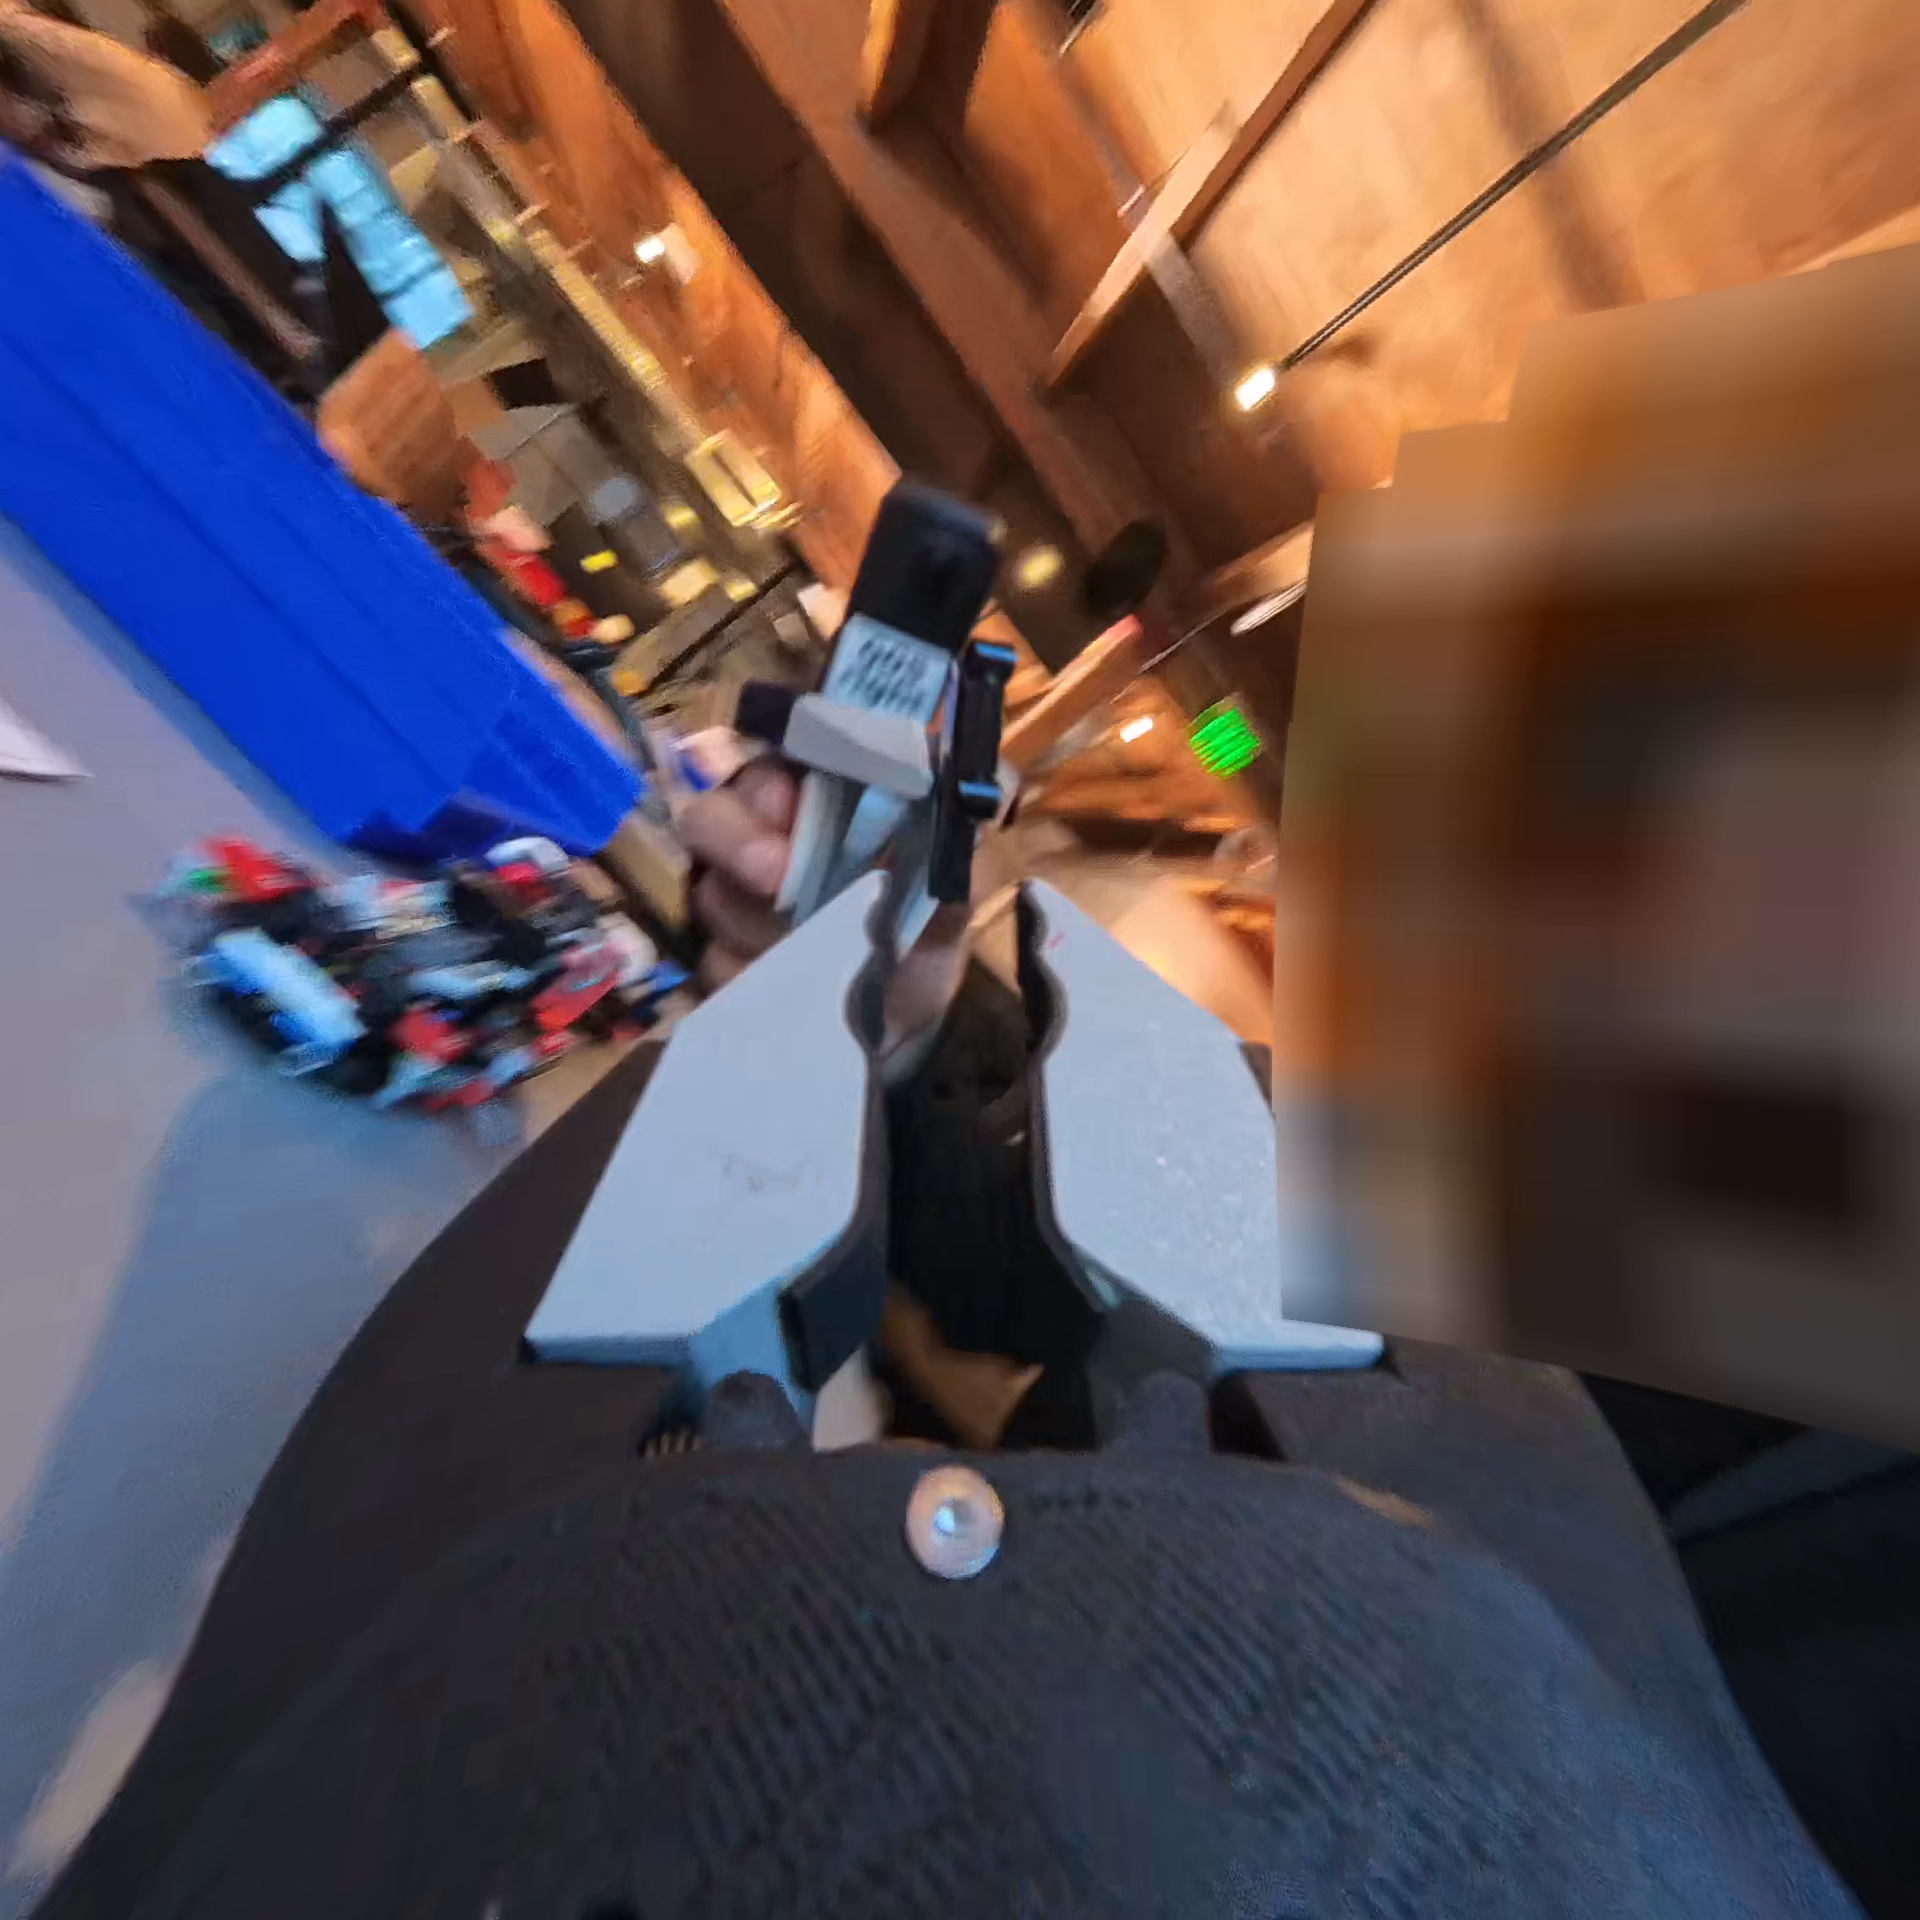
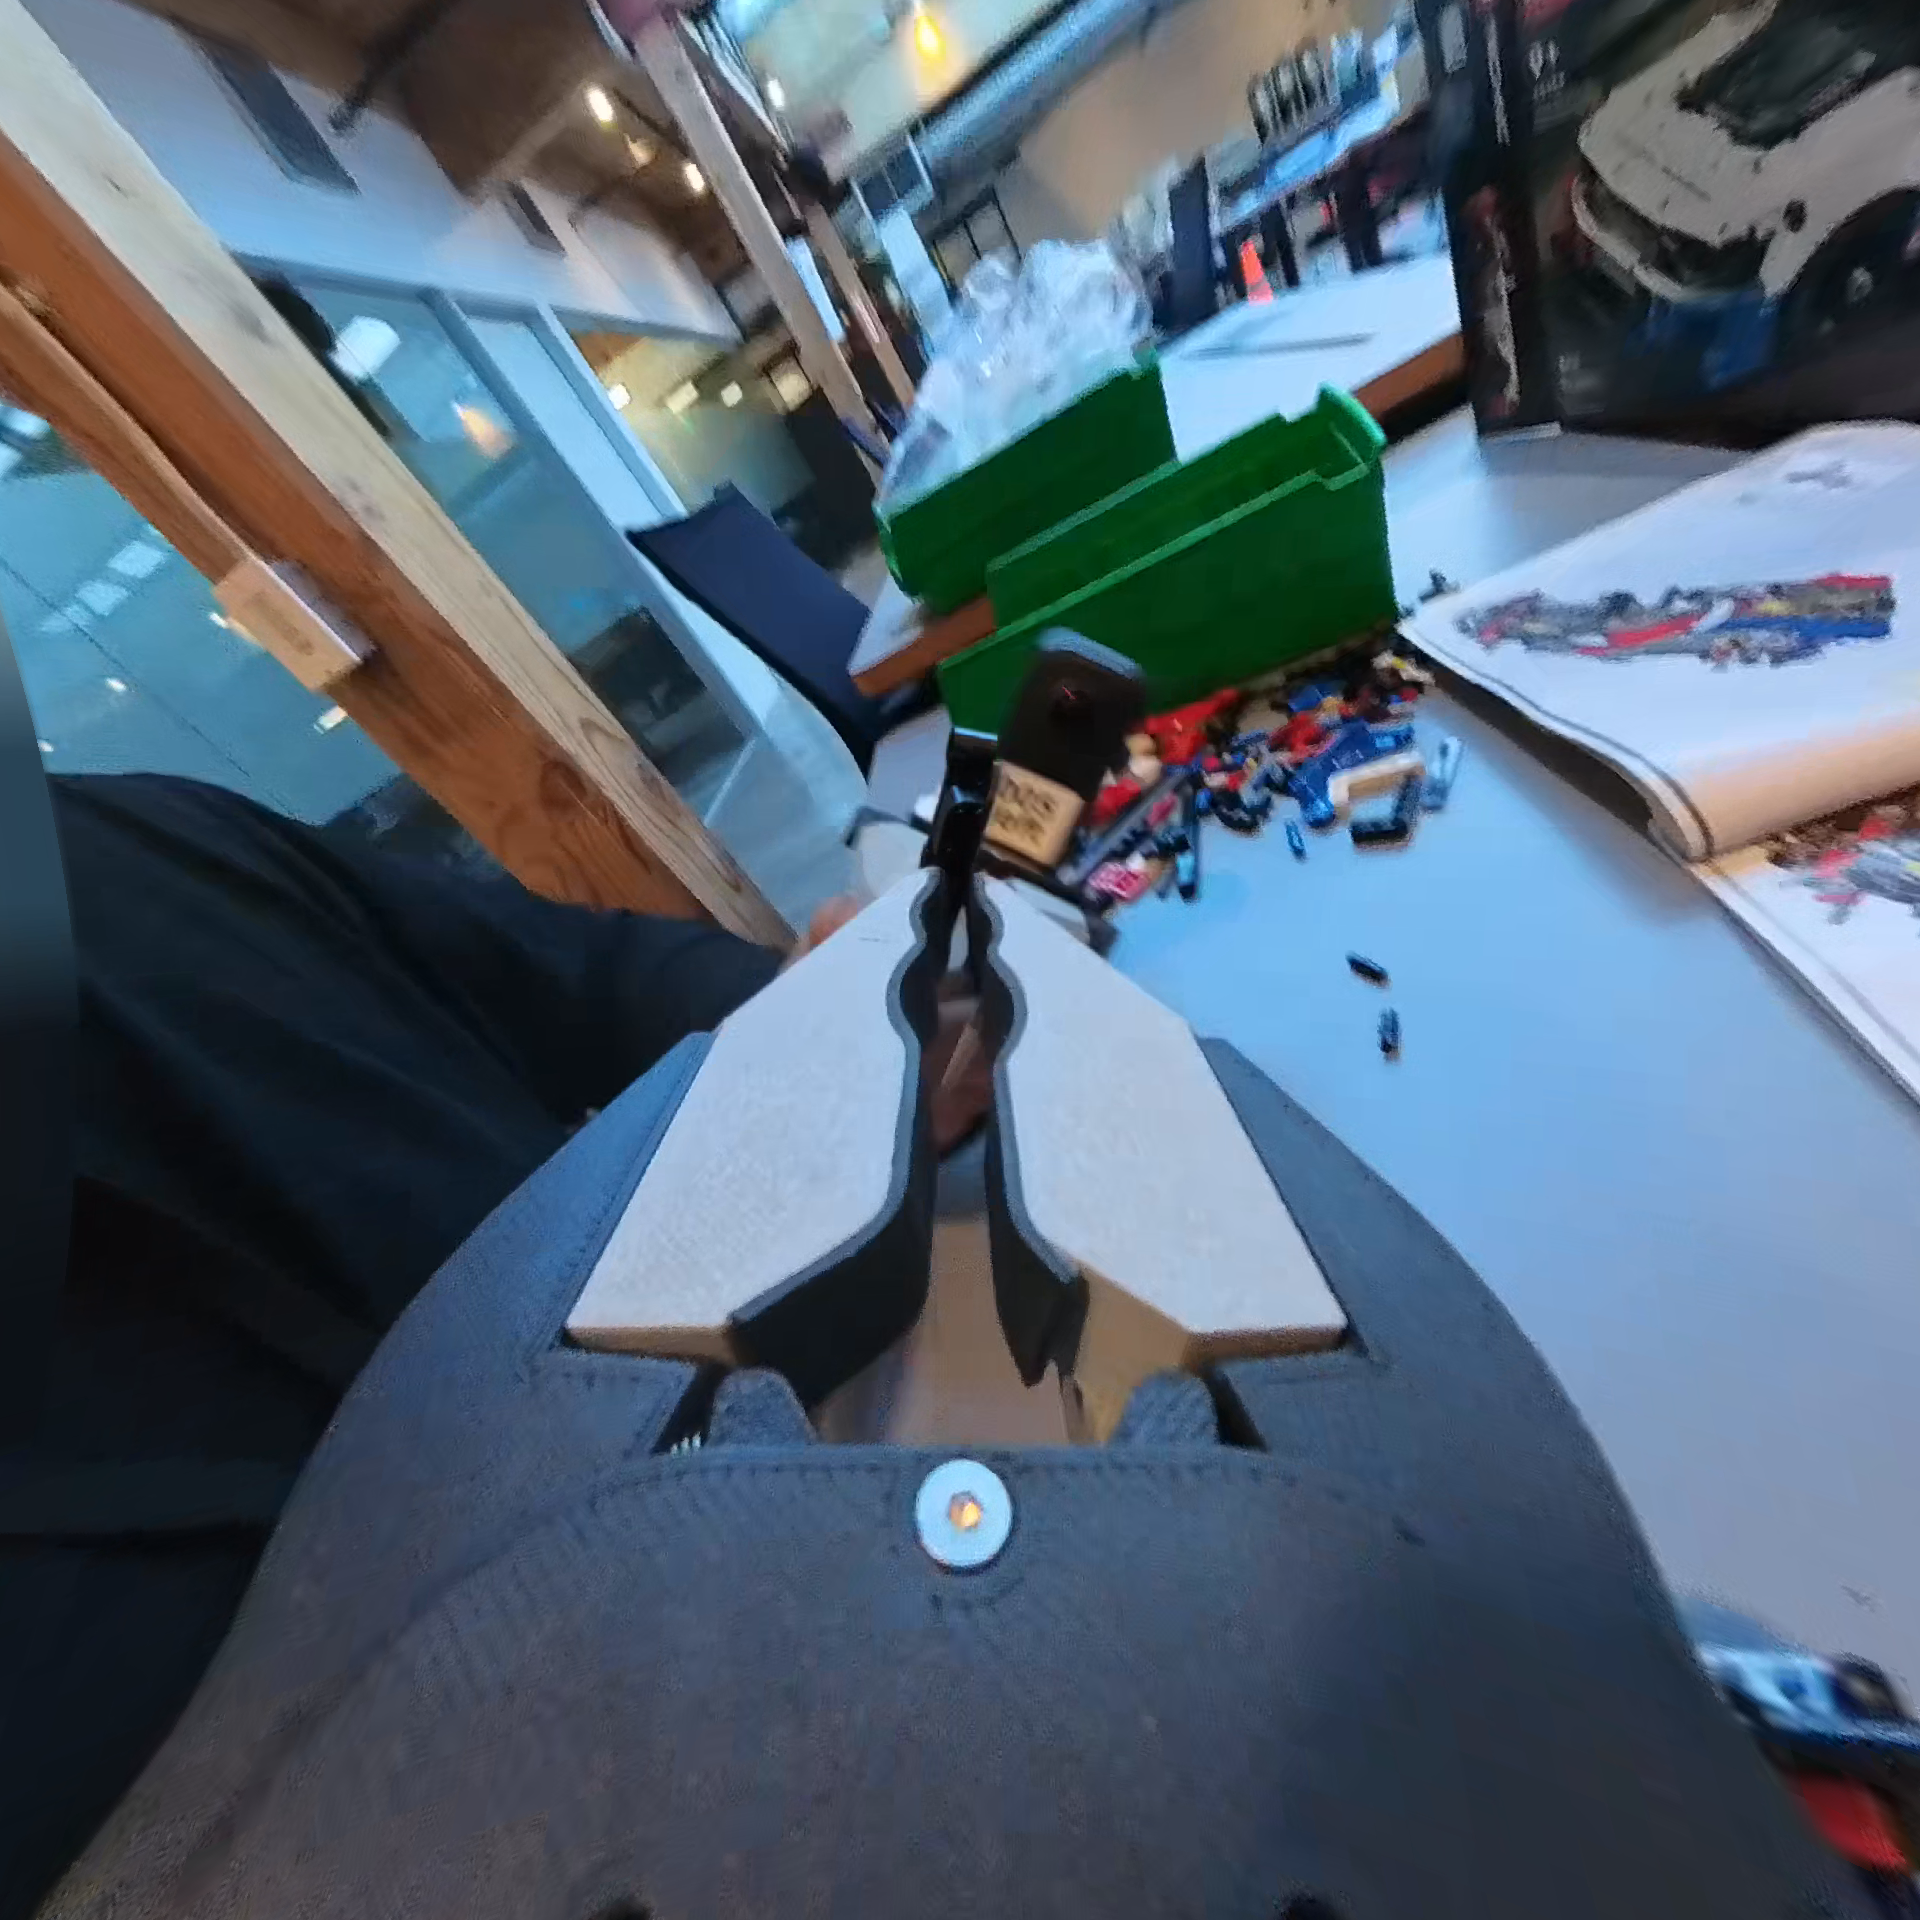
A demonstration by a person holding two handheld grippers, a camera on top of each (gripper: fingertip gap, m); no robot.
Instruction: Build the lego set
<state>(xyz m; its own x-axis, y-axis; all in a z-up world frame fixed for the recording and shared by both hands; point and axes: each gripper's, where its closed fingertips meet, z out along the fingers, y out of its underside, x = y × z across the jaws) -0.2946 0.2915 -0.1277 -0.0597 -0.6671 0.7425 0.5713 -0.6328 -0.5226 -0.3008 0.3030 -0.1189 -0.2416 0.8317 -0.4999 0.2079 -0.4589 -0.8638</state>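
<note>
My right gripper (image 2: 951,906) is shut on the lower end of a slim black lego piece (image 2: 958,810), held up in the air above the table. In the left wrist view the same black piece (image 1: 971,769) stands upright, with the right gripper (image 1: 873,862) behind it. My left gripper (image 1: 954,904) faces it with its jaws apart. The piece's lower end sits at the gap between its tips, not clamped. The left gripper also shows in the right wrist view (image 2: 1060,748), just behind the piece. A pile of loose lego parts (image 2: 1299,758) lies on the grey table (image 2: 1558,1195).
Two green bins (image 2: 1195,561) stand behind the pile. An open instruction booklet (image 2: 1714,707) and the set's box (image 2: 1662,208) are at the right. Two small black pins (image 2: 1366,968) lie loose. A blue bin (image 1: 260,582) stands beside the pile (image 1: 416,987). A hand (image 1: 748,831) holds the right gripper.
</note>
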